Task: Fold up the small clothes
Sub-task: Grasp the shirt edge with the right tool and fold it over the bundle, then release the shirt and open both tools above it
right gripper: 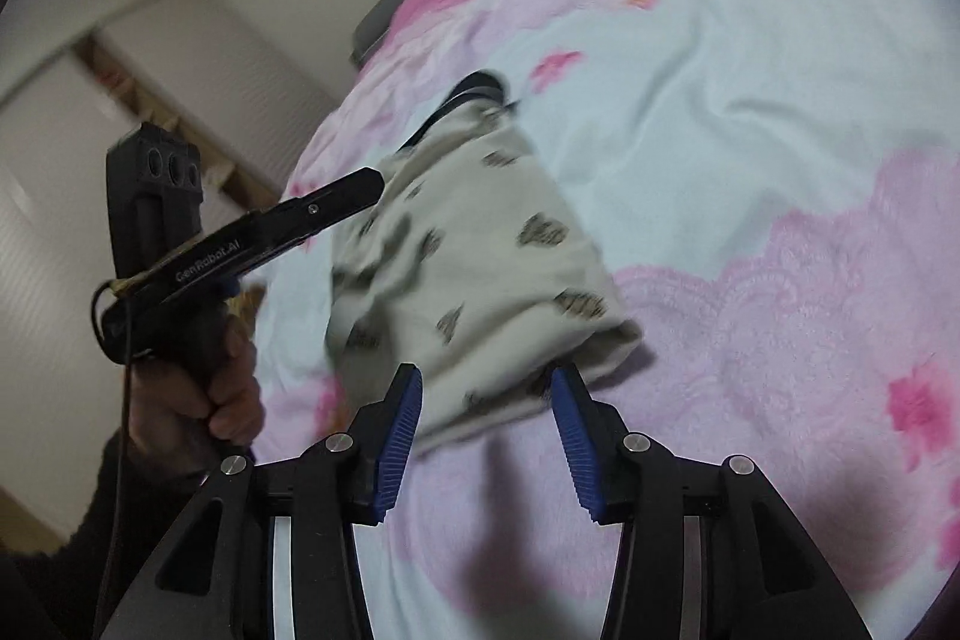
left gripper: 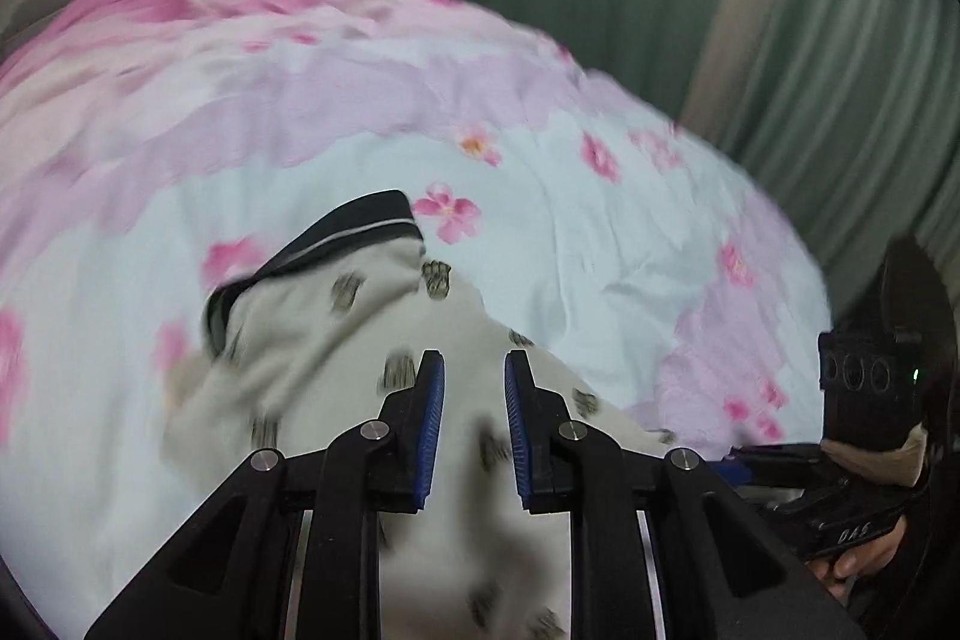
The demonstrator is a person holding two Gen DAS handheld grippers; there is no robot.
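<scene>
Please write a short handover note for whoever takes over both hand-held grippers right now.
Left hand-held gripper: open, holding nothing, over the garment.
Right hand-held gripper: open, holding nothing, at the garment's near edge.
The small cream printed garment with a dark waistband lies on the floral bedspread, bunched and apparently partly doubled over; the pictures are blurred.
Done: at most a rough first fold.
Left: smooth it flat, finish folding, probably starting from the near edge.
</scene>
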